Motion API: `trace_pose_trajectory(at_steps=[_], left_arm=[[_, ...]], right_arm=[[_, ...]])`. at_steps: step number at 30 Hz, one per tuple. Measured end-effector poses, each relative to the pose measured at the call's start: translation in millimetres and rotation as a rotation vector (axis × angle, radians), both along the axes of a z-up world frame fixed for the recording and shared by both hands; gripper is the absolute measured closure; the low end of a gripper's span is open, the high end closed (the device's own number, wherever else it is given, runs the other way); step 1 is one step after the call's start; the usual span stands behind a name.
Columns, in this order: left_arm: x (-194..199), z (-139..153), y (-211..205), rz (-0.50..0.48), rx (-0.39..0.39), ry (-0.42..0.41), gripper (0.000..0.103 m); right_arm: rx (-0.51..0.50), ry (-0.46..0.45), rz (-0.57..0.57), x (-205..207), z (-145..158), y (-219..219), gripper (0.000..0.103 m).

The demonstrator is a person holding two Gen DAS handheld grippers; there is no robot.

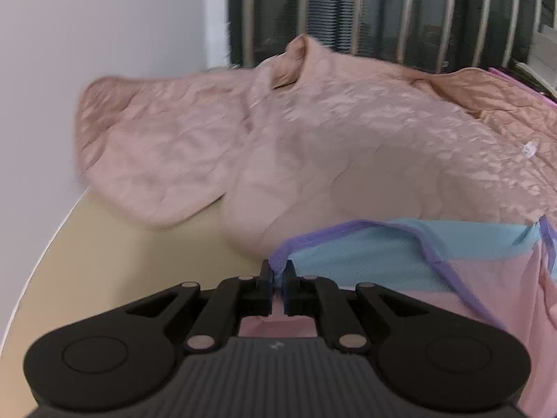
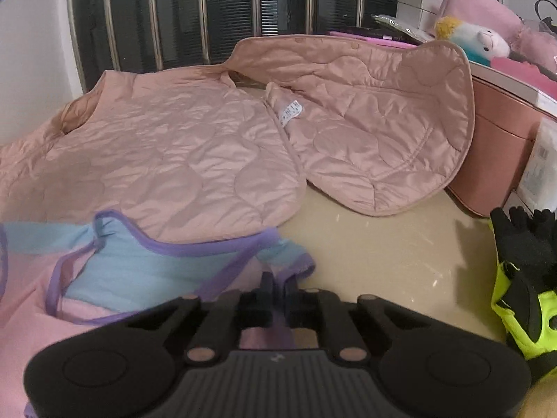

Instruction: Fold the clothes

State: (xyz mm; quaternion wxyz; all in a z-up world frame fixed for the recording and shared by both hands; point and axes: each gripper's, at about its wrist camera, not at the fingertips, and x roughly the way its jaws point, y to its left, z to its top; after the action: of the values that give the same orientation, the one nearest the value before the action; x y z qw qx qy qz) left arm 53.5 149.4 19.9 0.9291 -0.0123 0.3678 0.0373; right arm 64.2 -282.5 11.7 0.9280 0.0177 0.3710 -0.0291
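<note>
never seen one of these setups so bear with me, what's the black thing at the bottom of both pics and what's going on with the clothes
The black shape is a hand-held gripper: a person carries one in each hand, and a camera on each looks forward along its two fingers. So one picture is the left gripper's view and the other the right gripper's.

On the beige table lies a quilted pink jacket, spread open. In front of it is a thin pink and blue garment with purple trim. Both grippers are shut on that garment's purple edge, one at each side, apparently ready to fold it.

At the right are a yellow-and-black glove, a pink box and a plush toy.
</note>
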Motion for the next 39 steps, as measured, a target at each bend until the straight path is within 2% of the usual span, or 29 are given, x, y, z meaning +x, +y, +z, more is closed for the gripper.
trace_pose_trajectory(at_steps=[3,5,6,7,8,9,10,13,16,19,22,24,27,28,29,30,34,36,39], left_arm=[[-7.0,-1.0,8.1,0.025,-0.003,-0.002,0.098],[-9.8,0.7,11.7,0.024,-0.014,-0.011,0.094],[-11.3,2.6,12.5,0.023,-0.019,-0.024,0.083],[-14.7,6.1,12.8,0.025,-0.016,-0.04,0.062],[-18.8,10.0,13.2,0.028,-0.012,-0.058,0.055],[-25.4,15.0,14.5,0.038,-0.009,-0.076,0.053],[-30.8,19.4,15.5,0.045,-0.016,-0.073,0.054],[-63.0,36.2,13.6,0.015,-0.067,-0.088,0.054],[-102.4,44.1,-8.3,-0.145,-0.163,-0.081,0.054],[-123.2,36.9,-47.5,-0.306,-0.237,-0.052,0.053],[-121.5,22.3,-79.9,-0.328,-0.254,-0.024,0.055],[-115.9,12.1,-88.7,-0.294,-0.245,0.012,0.057],[-114.3,2.5,-95.1,-0.267,-0.205,0.025,0.06],[-114.9,2.1,-94.9,-0.261,-0.197,0.025,0.06],[-115.5,1.6,-94.9,-0.256,-0.191,0.025,0.06],[-116.5,1.0,-95.3,-0.253,-0.19,0.023,0.061],[-120.0,-1.6,-96.1,-0.247,-0.186,0.016,0.061],[-120.9,-2.1,-95.2,-0.248,-0.188,0.013,0.061],[-120.3,-1.9,-93.2,-0.247,-0.206,0.014,0.061]], right_arm=[[0.003,-0.005,-0.018,4.8,0.6,1.4,0.098],[0.0,-0.007,-0.02,3.0,4.0,2.9,0.096],[-0.002,-0.008,-0.021,1.8,5.8,3.7,0.094],[-0.004,-0.008,-0.021,0.7,7.6,4.5,0.09],[-0.012,-0.024,-0.007,-4.2,12.4,5.6,0.085],[-0.008,-0.038,0.022,-11.7,18.3,6.4,0.08],[-0.002,-0.052,0.052,-19.6,24.3,7.2,0.069],[0.015,-0.061,0.154,-50.4,37.7,9.1,0.067],[-0.009,-0.069,0.227,-84.9,45.5,12.4,0.068],[0.037,-0.05,0.33,-102.8,45.0,26.8,0.069],[0.094,-0.046,0.476,-106.4,34.9,67.3,0.072],[0.086,-0.04,0.512,-101.9,25.3,94.9,0.073],[0.061,-0.014,0.528,-92.3,11.8,126.0,0.076],[0.04,-0.003,0.513,-90.1,8.2,133.0,0.096],[0.023,0.002,0.488,-91.4,5.2,137.1,0.102],[0.032,0.005,0.46,-92.7,5.4,135.0,0.102],[0.072,0.003,0.325,-101.0,7.8,110.7,0.102],[0.083,0.004,0.295,-103.1,7.2,101.2,0.099],[0.1,-0.036,0.375,-102.3,20.4,106.9,0.076]])
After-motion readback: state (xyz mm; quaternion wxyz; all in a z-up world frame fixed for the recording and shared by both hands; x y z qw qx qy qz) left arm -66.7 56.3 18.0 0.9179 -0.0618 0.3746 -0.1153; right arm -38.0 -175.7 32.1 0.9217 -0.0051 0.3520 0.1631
